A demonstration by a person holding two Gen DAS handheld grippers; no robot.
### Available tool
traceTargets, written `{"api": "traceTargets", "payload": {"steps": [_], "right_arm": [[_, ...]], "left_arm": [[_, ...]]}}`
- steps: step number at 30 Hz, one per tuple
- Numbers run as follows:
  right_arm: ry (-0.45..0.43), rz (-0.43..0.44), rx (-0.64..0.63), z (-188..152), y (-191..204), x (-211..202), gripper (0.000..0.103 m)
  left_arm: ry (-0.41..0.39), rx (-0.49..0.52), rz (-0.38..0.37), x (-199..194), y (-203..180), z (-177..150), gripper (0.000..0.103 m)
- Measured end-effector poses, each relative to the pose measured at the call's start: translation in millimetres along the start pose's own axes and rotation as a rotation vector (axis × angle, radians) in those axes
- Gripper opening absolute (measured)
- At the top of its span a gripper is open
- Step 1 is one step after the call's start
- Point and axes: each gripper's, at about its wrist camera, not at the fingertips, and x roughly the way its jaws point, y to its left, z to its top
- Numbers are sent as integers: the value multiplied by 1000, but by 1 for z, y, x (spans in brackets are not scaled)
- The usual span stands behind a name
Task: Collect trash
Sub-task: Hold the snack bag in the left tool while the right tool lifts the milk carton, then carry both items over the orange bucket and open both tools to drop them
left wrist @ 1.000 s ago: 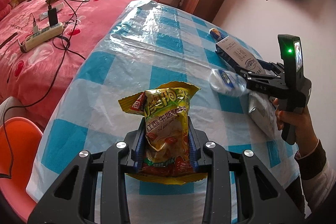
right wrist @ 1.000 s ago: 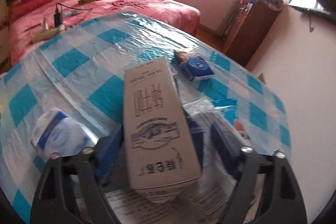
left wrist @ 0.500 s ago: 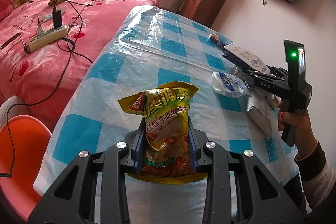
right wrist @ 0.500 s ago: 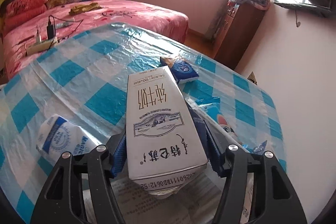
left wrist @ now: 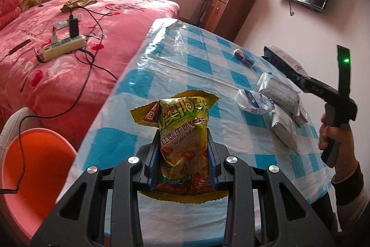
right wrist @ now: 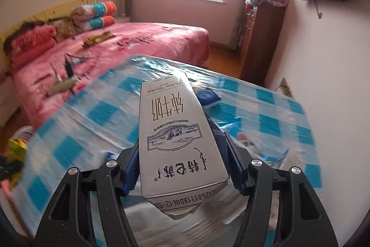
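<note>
**Both grippers loaded above the checked table**

Bedroom first: a pink bed [left wrist: 97,22] fills the left side, and beside it stands a table [left wrist: 161,57] under a glossy blue-and-white checked cover. An orange basin [left wrist: 34,166] sits low at the table's near corner; it may be where the trash goes, though nothing confirms that.

Raised above the table, the right gripper [right wrist: 182,168] is clamped across the lower body of a white milk carton [right wrist: 175,129], pads on its two narrow sides. Judged by its flat, undented faces, the carton is stiff and probably light; a mid-body hold suits it, since a harder squeeze would buckle an empty box.

Nearer the table edge, the left gripper [left wrist: 183,161] is clenched on a yellow snack bag [left wrist: 182,131], pinching its lower half. Soft, crinkly and slippery foil gives little purchase, so a tight pinch low down seems right.

Several white packets [left wrist: 277,92] and a small blue wrapper [left wrist: 244,57] lie on the table, not yet collected.
</note>
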Motion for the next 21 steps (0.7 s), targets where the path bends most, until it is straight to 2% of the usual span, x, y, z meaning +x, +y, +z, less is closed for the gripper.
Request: {"api": "traceTargets", "payload": {"steps": [4,9,16,21], "right_arm": [[-2,111,27,8,18,-13,64],[12,232,-9,16,62,-19,64],[43,405,-127,19,144,-26,64],[79,503,-244,15,206,-28,64]], "left_arm": [[-20,-14,28,-12,14,-1,36],[-47,-46,77,-29,38,-2,36],[-84,-102,159,-52,76,-5,36],[-109,-145,253,-71,111,-10,36]]}}
